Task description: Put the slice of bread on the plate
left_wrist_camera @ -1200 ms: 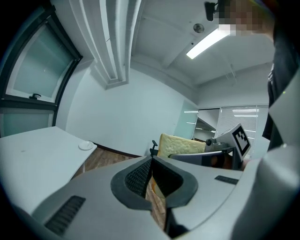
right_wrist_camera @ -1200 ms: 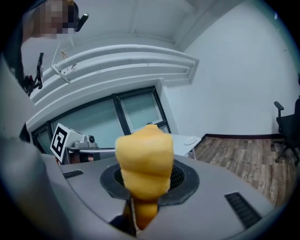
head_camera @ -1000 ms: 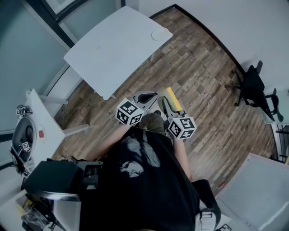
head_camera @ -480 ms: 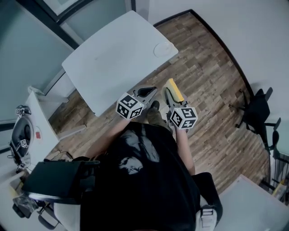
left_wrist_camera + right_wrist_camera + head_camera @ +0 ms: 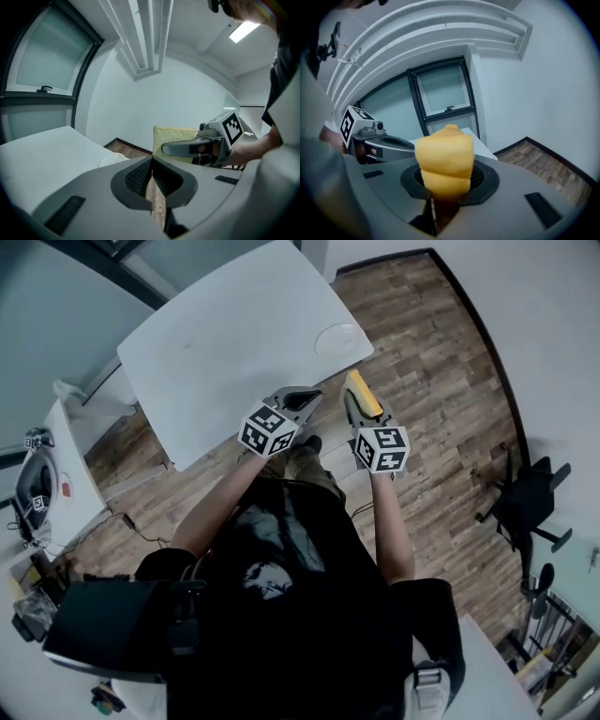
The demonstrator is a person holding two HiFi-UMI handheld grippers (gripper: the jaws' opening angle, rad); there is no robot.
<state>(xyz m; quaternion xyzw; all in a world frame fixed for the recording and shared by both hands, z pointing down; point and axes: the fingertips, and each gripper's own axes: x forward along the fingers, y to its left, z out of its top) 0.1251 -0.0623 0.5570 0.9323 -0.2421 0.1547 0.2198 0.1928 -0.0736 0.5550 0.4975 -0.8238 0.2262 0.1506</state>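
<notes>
My right gripper (image 5: 356,403) is shut on a yellow slice of bread (image 5: 366,397), held on edge in the air above the wooden floor, just short of the white table (image 5: 216,343). In the right gripper view the bread slice (image 5: 444,159) sticks up from the pads and hides the fingertips. A white plate (image 5: 336,337) lies near the table's right corner, a little beyond the bread. My left gripper (image 5: 309,397) hangs beside it at the table's near edge, shut and holding nothing. The left gripper view shows its jaws (image 5: 151,158) meeting, with the bread slice (image 5: 169,134) and plate (image 5: 111,160) ahead.
A black office chair (image 5: 521,502) stands on the floor at the right. A side desk with equipment (image 5: 37,502) sits at the far left. A dark-framed window (image 5: 443,98) is on the wall behind the table.
Both grippers have travelled forward together toward the white table, the bread still in the right one. The table and plate now lie much closer to the jaws.
</notes>
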